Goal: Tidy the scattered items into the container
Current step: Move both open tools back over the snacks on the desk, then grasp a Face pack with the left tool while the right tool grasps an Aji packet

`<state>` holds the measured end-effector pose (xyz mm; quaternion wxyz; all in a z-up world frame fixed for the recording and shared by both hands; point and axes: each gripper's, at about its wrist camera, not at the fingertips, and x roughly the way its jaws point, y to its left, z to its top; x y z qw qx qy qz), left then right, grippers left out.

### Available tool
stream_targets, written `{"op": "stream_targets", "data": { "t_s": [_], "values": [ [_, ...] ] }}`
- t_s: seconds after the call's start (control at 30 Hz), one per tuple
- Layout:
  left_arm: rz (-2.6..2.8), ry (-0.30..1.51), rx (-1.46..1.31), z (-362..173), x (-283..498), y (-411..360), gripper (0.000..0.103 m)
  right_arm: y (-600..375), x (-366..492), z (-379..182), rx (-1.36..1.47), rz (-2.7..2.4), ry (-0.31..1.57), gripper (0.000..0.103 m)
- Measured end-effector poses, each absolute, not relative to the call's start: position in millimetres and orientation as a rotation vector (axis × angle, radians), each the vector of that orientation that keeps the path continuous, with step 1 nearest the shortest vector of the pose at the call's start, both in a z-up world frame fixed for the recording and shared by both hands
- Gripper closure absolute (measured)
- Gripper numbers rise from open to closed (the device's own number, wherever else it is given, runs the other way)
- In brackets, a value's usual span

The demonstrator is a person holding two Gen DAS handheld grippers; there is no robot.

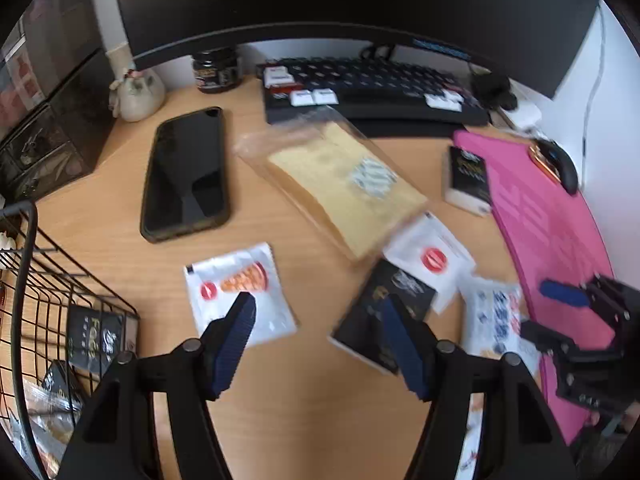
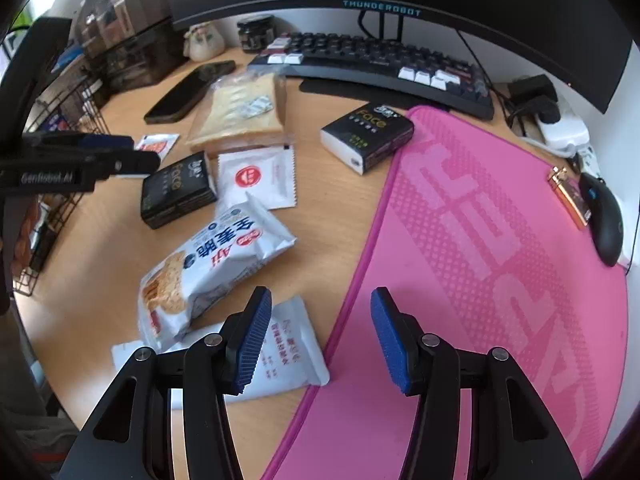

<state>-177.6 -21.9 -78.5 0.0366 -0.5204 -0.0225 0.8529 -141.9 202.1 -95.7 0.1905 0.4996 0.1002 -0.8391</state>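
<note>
left gripper (image 1: 320,312) – parted, empty | black packet (image 1: 376,316) under right finger | right gripper (image 2: 320,320) – parted, empty

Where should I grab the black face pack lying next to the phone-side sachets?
Take the black pack across its short sides, coming straight down from above. It lies flat on the desk, and its thin block shape gives parallel edges, though a white sachet crowds its right edge.

wire basket (image 1: 24,280) cut off at frame edge, contents blurred.
</note>
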Motion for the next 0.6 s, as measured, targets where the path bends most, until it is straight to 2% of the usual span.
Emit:
{"op": "stream_targets", "data": {
  "t_s": [0.13, 0.6],
  "values": [
    [2.625, -0.009, -1.64, -90.1, -187.2, -19.0, 0.032, 194.2, -148.3, -100.5, 1.407, -2.353, 0.284, 0.05],
    [2.469, -0.082, -1.633, -91.6, -133.3, 3.7, 0.032, 167.5, -171.8, -98.2, 1.331, -2.315, 0.233, 0.049]
  ]
}}
